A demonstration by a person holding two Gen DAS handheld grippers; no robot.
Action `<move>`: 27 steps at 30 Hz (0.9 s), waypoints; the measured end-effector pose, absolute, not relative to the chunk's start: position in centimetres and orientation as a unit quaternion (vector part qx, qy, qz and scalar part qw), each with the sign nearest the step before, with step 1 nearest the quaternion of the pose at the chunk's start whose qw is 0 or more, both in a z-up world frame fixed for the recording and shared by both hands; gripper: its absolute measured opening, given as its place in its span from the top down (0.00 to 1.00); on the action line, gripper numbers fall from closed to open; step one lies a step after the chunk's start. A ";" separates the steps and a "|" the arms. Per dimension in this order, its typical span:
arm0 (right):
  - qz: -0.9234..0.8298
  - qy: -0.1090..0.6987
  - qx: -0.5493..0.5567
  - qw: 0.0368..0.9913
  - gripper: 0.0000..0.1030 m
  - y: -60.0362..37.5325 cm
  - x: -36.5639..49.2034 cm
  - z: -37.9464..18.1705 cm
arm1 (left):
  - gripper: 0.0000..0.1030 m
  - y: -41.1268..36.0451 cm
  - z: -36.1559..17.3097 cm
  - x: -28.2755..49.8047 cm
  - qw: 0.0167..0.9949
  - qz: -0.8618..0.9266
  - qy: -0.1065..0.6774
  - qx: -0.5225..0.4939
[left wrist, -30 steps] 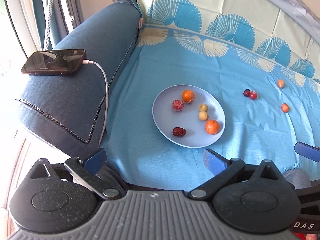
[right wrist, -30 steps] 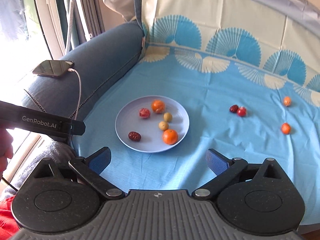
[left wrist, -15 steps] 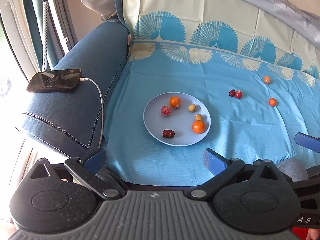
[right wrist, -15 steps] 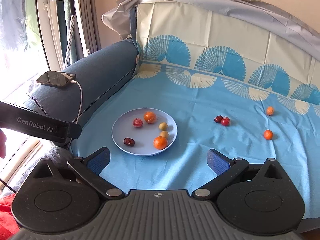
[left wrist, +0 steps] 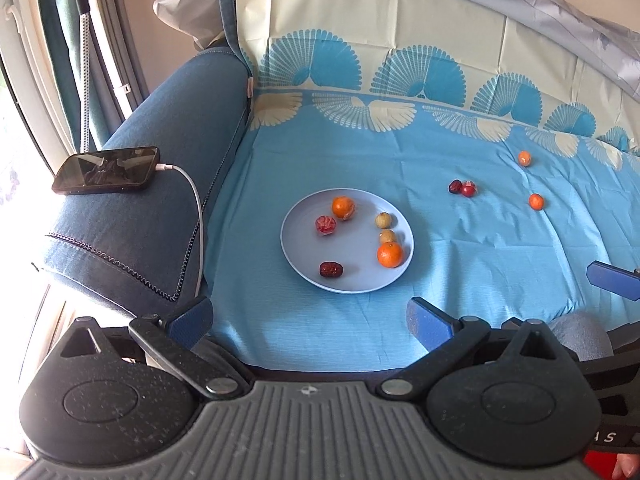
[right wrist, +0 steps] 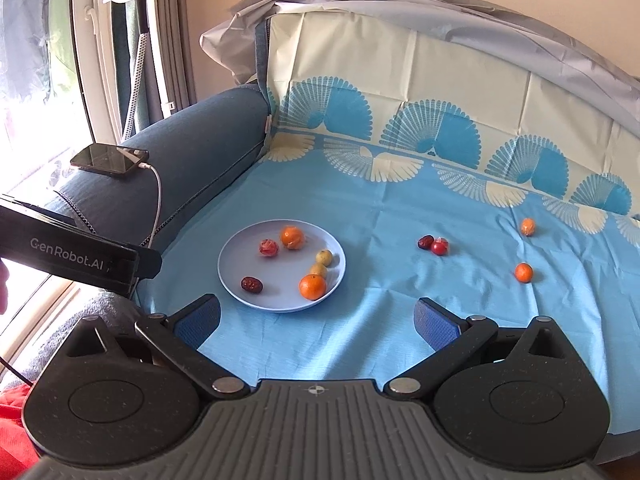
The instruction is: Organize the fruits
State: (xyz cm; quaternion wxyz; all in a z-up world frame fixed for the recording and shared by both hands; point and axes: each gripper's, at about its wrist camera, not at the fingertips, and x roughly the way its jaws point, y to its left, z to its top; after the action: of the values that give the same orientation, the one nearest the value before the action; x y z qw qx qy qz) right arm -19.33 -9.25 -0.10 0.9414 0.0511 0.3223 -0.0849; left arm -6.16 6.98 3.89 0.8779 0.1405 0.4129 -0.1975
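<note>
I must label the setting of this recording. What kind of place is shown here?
Most likely a living room at home: a blue sofa armrest with a charging phone on it, a patterned cloth over the seat, and a window with curtains beside it.

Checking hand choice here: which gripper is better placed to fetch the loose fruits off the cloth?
Right, probably. The four loose fruits lie right of the plate, on the right gripper's side; both grippers' jaws are open and empty.

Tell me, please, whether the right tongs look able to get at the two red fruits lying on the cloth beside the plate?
Probably yes: the right tongs are open and empty, and only bare blue cloth lies before the red fruits.
</note>
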 end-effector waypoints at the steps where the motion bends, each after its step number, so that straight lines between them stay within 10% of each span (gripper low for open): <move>1: -0.085 0.323 0.051 0.941 0.01 -9.2 -19.3 -0.1 | 0.00 7.0 3.9 -6.1 0.878 -0.197 0.414 0.141; 27: -0.082 0.340 0.046 0.936 0.01 -9.0 -18.2 -0.7 | 0.00 6.6 3.2 -5.4 0.870 -0.200 0.424 0.151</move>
State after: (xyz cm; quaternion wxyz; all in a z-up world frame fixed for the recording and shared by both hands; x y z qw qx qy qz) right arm -18.23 -9.04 -0.73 0.9358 0.0459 0.3399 -0.0818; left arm -5.44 6.64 3.21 0.8701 0.1510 0.4242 -0.2005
